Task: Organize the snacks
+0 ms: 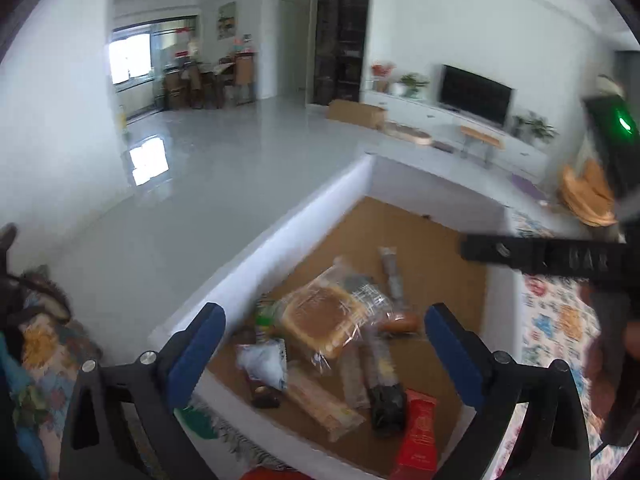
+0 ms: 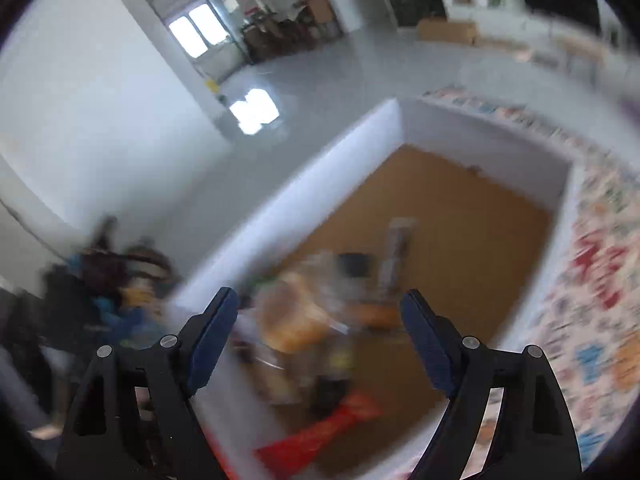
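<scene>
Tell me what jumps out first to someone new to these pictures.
A white box with a brown floor, its near end heaped with wrapped snacks, a packaged round cake on top. A red packet lies at the nearest edge. The left tongs hang open over the heap.

A patterned tablecloth (image 1: 560, 320) with red, blue and orange shapes covers the table, its colours also blurred along the right side of the right wrist view. Beyond the table's far edge lies a glossy grey floor (image 1: 224, 148), with a brown cardboard carton (image 1: 356, 114) standing near a low white cabinet (image 1: 440, 120) along the far wall. On that cabinet stand a dark television (image 1: 474, 96) and green potted plants (image 1: 414, 82), and far back on the left a dining table with chairs (image 1: 208, 80) sits beside a bright window (image 1: 130, 58).
</scene>
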Motion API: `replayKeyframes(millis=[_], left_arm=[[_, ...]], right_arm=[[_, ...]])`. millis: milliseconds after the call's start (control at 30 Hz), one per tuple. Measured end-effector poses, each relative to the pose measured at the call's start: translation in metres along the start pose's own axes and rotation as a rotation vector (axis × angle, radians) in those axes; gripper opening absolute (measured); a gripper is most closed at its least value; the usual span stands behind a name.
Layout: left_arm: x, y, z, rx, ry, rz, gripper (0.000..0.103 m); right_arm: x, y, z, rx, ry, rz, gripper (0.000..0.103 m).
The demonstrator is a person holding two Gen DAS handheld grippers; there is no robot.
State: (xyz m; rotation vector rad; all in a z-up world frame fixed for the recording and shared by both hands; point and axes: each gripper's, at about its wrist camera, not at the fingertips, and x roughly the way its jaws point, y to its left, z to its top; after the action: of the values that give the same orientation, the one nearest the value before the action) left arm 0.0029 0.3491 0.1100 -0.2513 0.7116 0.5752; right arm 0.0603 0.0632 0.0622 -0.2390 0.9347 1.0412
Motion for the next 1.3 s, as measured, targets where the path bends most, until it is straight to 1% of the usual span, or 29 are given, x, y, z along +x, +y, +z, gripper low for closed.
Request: replayKeyframes(millis=[33,67,100,167,200,300,400,433,600,700,833,933,967,1000,1033,1067,1100,1133,1200,1300], left_arm=[[0.002,-0.002,0.001,0.022,0.014,0.051,0.100],[0.003,-0.006,0.001,0.060,0.019,0.112,0.100],[0.004,-0.014,-0.001,0.124,0.006,0.187,0.100],[0.005,-0.024,-0.005,0.175,-0.016,0.243,0.100],[0.006,-0.028,-0.006,0.183,-0.010,0.249,0.100],[0.008,-0.037,-0.008,0.190,0.009,0.238,0.102],[0.007,-0.044,-0.009,0.196,0.006,0.248,0.102],[0.006,-0.045,-0.008,0.189,0.012,0.240,0.102],[0.004,-0.038,-0.004,0.129,0.029,0.170,0.102],[0.003,-0.036,-0.002,0.103,0.026,0.138,0.102],[0.000,-0.034,-0.002,0.095,0.006,0.124,0.102],[-0.005,-0.031,-0.005,0.100,-0.042,0.073,0.103],[-0.005,-0.031,-0.005,0.102,-0.043,0.053,0.103],[-0.003,-0.030,-0.005,0.100,-0.027,0.037,0.103],[-0.001,-0.029,-0.004,0.089,-0.008,0.041,0.103],[0.001,-0.028,-0.004,0.078,0.010,0.063,0.103],[0.003,-0.027,-0.004,0.070,0.035,0.101,0.103],[0.004,-0.026,-0.004,0.069,0.041,0.116,0.103],[0.004,-0.025,-0.006,0.075,0.040,0.120,0.103],[0.001,-0.021,-0.006,0.058,0.042,0.098,0.103]], right_arm=[[0.001,0.000,-0.003,-0.013,0.001,-0.043,0.086],[0.001,-0.003,-0.007,-0.010,0.005,-0.058,0.086],[-0.002,-0.006,-0.012,0.001,0.006,-0.048,0.086],[-0.006,-0.009,-0.022,0.006,0.000,-0.029,0.086],[-0.006,-0.008,-0.028,-0.004,-0.005,-0.035,0.086],[-0.012,-0.010,-0.038,-0.024,-0.012,-0.069,0.086],[-0.021,-0.008,-0.042,-0.008,-0.021,-0.069,0.086],[-0.024,-0.004,-0.042,-0.005,-0.025,-0.069,0.086],[-0.037,-0.004,-0.048,-0.034,-0.047,-0.119,0.086],[-0.037,-0.005,-0.051,-0.046,-0.042,-0.131,0.086],[-0.033,-0.006,-0.055,-0.050,-0.032,-0.138,0.086],[-0.031,-0.004,-0.058,-0.054,-0.034,-0.134,0.086],[-0.031,-0.003,-0.058,-0.056,-0.035,-0.133,0.086],[-0.031,-0.001,-0.058,-0.060,-0.036,-0.132,0.086],[-0.031,0.001,-0.058,-0.063,-0.039,-0.132,0.086],[-0.032,0.004,-0.058,-0.069,-0.042,-0.135,0.086],[-0.032,0.007,-0.058,-0.078,-0.045,-0.138,0.086],[-0.033,0.010,-0.058,-0.085,-0.047,-0.139,0.086],[-0.034,0.017,-0.057,-0.101,-0.051,-0.146,0.086],[-0.036,0.025,-0.056,-0.121,-0.053,-0.156,0.086]])
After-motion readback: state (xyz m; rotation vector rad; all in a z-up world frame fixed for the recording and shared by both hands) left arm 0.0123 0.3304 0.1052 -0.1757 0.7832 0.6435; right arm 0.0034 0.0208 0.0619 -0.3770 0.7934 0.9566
